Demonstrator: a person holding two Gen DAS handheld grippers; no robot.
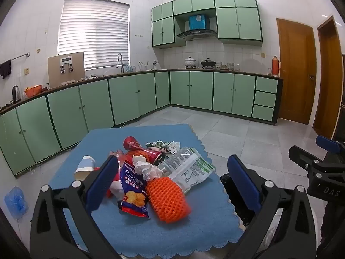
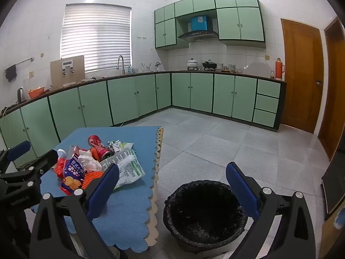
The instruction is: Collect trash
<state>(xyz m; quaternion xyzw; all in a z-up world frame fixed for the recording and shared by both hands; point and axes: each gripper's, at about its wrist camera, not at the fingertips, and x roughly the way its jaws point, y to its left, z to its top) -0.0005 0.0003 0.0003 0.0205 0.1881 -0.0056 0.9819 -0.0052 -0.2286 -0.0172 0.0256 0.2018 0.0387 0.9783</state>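
Blue-padded jaws of the left tool (image 1: 172,181) stand wide apart with nothing between them, aimed at the trash pile just ahead. Nearest lies an orange foam net (image 1: 168,198), then a blue snack bag (image 1: 133,190), crumpled tissue (image 1: 144,166), a green-and-white wrapper (image 1: 189,170), a red can (image 1: 142,149) and a paper cup (image 1: 85,166), all on the blue-covered table (image 1: 151,233). Beside it, the right tool (image 2: 172,183) also gapes empty, above the black-lined bin (image 2: 204,213) on the floor. That bin looks empty, so collecting seems barely begun; every piece is left.
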